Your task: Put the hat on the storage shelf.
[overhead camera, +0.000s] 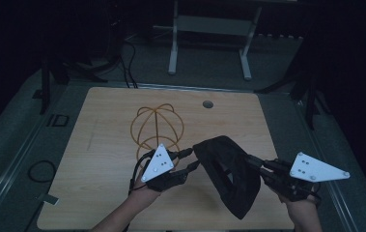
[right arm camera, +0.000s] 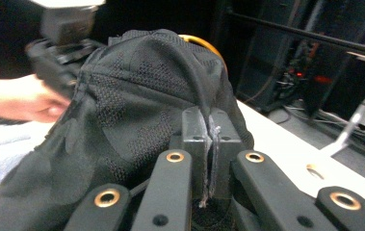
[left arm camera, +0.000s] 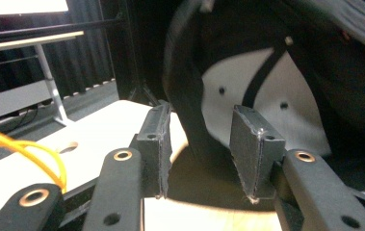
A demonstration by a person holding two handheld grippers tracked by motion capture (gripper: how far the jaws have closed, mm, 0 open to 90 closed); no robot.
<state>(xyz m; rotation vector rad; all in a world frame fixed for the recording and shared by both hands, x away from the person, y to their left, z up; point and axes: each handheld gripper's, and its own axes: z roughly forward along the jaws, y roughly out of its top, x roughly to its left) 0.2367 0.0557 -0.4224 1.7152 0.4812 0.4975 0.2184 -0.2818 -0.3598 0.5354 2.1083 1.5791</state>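
The high view looks forward and down over the wooden table (overhead camera: 108,193) from the person's side. The left gripper view sits close behind the left gripper (left arm camera: 202,144), facing the black cap (left arm camera: 189,96) just ahead. The right gripper view, equally close, faces the same cap and, blurred beyond it, probably the left gripper.

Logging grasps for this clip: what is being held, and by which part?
The right tongs pinch the black cap by a fabric edge; the left tongs are open around its brim.
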